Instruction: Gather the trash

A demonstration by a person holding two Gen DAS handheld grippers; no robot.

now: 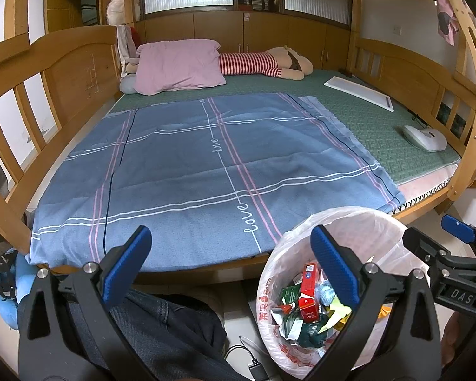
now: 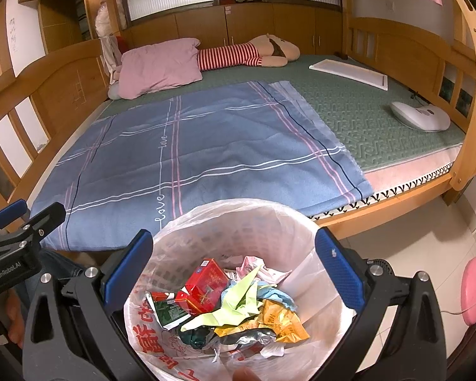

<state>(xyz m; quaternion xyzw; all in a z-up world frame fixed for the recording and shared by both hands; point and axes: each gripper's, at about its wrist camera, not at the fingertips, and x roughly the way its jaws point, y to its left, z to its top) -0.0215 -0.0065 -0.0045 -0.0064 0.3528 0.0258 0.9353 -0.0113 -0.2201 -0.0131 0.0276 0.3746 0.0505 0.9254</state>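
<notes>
The lined bin [image 2: 225,285] stands on the floor just in front of the bed's near edge and serves as the landmark here. Its white plastic liner [image 2: 301,254] is draped over the rim, and inside lies the collected trash [image 2: 231,304]: a red carton [image 2: 206,282], a pale green folded paper [image 2: 238,304], a yellow wrapper [image 2: 282,320] and crumpled foil.

The right gripper [image 2: 234,263] hovers directly above the bin, its blue pads spread wide to either side of the opening, holding nothing. The left gripper [image 1: 231,266] hangs just to the left of the bin, over the person's knee, also spread wide and empty.

Beyond the bin, the blue plaid sheet [image 1: 206,165] shows no litter, so the collecting looks close to done.

The risks lie at the bin itself. A wide pad dropping lower could catch the loose liner and drag it off the rim, or nudge the light bin over and spill the wrappers across the floor. On the far right of the bin, the white device [image 2: 422,117] and flat white board [image 2: 349,74] on the green mat could be mistaken for rubbish.
</notes>
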